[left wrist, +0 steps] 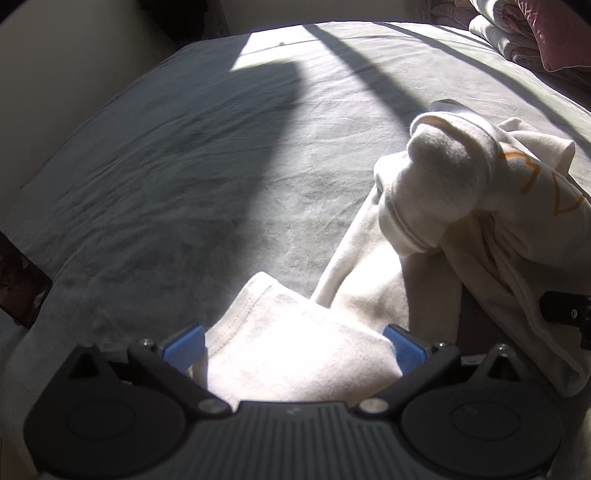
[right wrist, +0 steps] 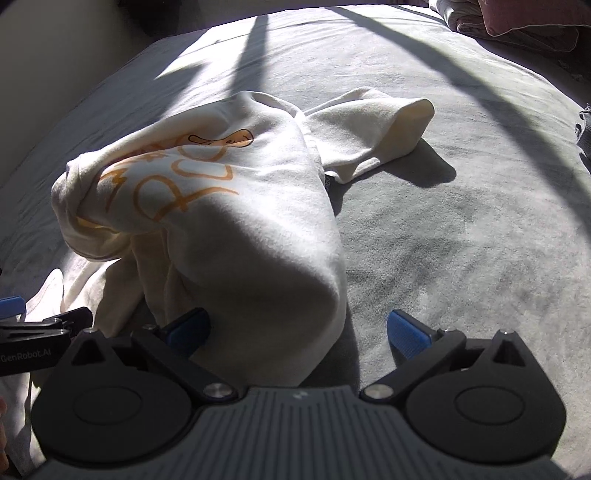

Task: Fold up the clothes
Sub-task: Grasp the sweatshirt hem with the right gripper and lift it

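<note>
A cream sweatshirt [right wrist: 229,206] with orange lettering lies bunched on the grey bedsheet [right wrist: 461,229], one sleeve [right wrist: 373,125] flung outward. The left gripper [left wrist: 293,349] sits low, fingers spread wide around a sunlit fold of it. The right gripper [right wrist: 297,334] hovers alongside, equally spread, fabric between its blue pads [right wrist: 408,334], gripping nothing.

One cream garment [right wrist: 229,206] lies crumpled on one bed [right wrist: 461,229] with a grey sheet. It bears one orange print [right wrist: 173,181] and shows one free sleeve [right wrist: 373,125] at the far right. Two tongs are in view: the left tongs [left wrist: 293,345] and the right tongs [right wrist: 299,332], each with two blue fingertips. One heap of bedding [left wrist: 532,33] sits at the far right corner.
</note>
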